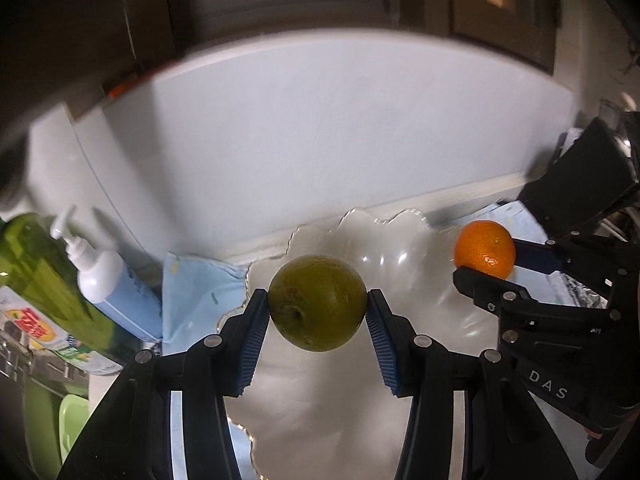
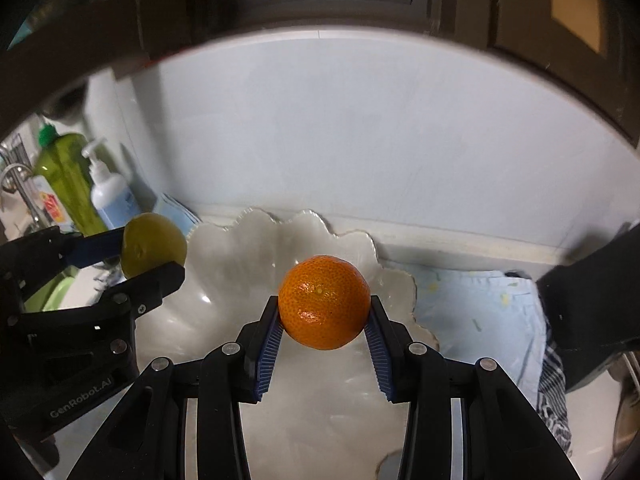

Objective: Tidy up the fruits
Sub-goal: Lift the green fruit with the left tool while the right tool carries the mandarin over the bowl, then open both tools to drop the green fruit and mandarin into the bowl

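My left gripper point(image 1: 318, 306) is shut on a green round fruit point(image 1: 318, 302) and holds it above a white scalloped plate point(image 1: 340, 400). My right gripper point(image 2: 324, 312) is shut on an orange point(image 2: 324, 302) and holds it above the same plate point(image 2: 240, 280). In the left wrist view the right gripper point(image 1: 486, 262) with the orange point(image 1: 484, 250) is at the right, over the plate's right rim. In the right wrist view the left gripper point(image 2: 152, 256) with the green fruit point(image 2: 154, 248) is at the left, over the plate's left rim.
The plate lies on a light blue cloth point(image 2: 480, 304) on a counter against a white wall point(image 1: 340, 128). A green bottle point(image 1: 44, 272) and a white pump bottle point(image 1: 108, 280) stand at the left. A dark object point(image 2: 592, 292) stands at the right.
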### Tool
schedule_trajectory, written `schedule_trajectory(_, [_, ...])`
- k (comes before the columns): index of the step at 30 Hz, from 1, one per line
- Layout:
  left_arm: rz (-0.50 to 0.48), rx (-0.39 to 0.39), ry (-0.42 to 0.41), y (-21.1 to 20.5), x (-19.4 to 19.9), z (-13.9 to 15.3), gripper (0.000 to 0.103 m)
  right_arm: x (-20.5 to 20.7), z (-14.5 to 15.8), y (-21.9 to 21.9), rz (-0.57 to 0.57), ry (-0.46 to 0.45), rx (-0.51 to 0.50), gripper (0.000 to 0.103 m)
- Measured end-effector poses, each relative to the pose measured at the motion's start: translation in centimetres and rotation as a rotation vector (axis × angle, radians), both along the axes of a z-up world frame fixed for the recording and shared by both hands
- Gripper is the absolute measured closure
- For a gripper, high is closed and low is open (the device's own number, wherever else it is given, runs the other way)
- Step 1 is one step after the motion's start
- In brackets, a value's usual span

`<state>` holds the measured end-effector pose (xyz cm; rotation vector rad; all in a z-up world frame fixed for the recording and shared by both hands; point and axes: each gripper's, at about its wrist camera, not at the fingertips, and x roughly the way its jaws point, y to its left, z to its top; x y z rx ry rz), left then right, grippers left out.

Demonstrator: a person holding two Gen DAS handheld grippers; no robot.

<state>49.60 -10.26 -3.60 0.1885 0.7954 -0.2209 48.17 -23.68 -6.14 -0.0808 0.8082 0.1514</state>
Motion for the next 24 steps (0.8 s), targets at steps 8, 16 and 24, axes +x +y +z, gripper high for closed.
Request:
schedule_trajectory(8, [0.042,0.016,0.120,0.1,3.6,-3.9,0.054,3.4,-3.4,0.2,0.029,0.112,-0.036,0.061])
schedule_trajectory(16, [0.059,0.013,0.204,0.0,5.9,-6.5,0.054,5.6,-5.9,0.3,0.038,0.195,-0.043,0.061])
schedule_trajectory(24, [0.067,0.009,0.223,-0.2,6.3,-7.4,0.042,6.2,-6.7,-0.1,0.014,0.231,-0.060,0.056])
